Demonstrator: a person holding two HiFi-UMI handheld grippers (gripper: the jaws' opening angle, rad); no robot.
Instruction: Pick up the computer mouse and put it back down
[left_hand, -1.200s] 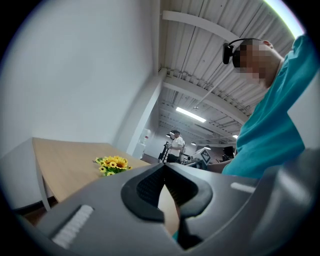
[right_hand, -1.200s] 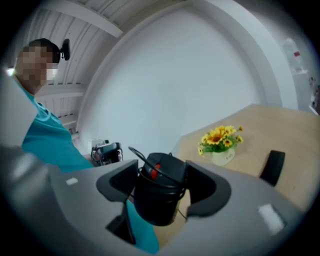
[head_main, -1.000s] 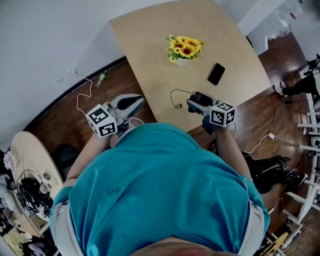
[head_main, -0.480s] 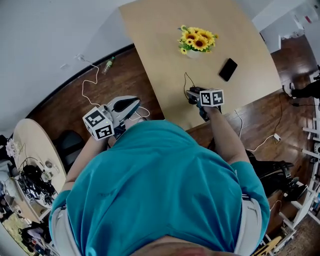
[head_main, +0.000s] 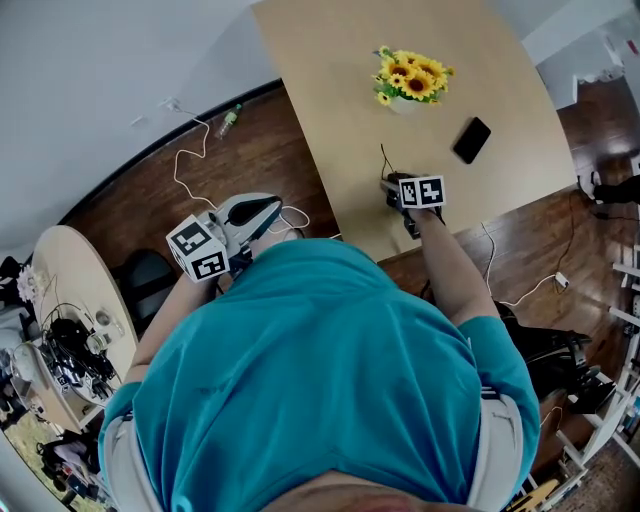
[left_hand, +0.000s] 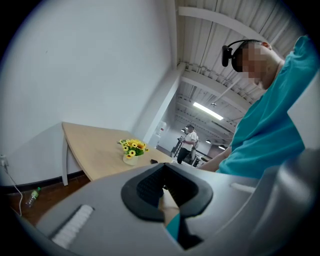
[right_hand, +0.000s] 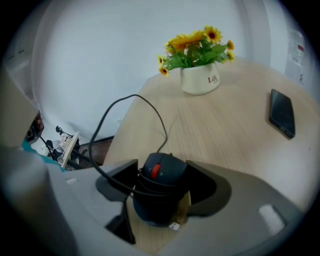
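The black computer mouse (right_hand: 160, 195) has a red scroll wheel and its cable (right_hand: 135, 115) wound round it. My right gripper (right_hand: 162, 172) is shut on its sides, pads pressing from left and right, low over the near edge of the wooden table (right_hand: 225, 135). From the head view, the right gripper (head_main: 393, 186) points steeply down at the table's (head_main: 340, 100) near edge, and the mouse (head_main: 400, 180) is mostly hidden beneath it. My left gripper (head_main: 275, 207) is off the table over the floor, shut and holding nothing (left_hand: 165, 187).
A white pot of sunflowers (head_main: 413, 78) and a black phone (head_main: 471, 139) stand farther back on the table. White cables and a green bottle (head_main: 228, 120) lie on the wooden floor. A cluttered round table (head_main: 55, 330) is at the left. A person (left_hand: 189, 142) stands far off.
My right gripper has come down with the mouse and tipped more steeply toward the table's near edge. The left gripper has drifted only slightly.
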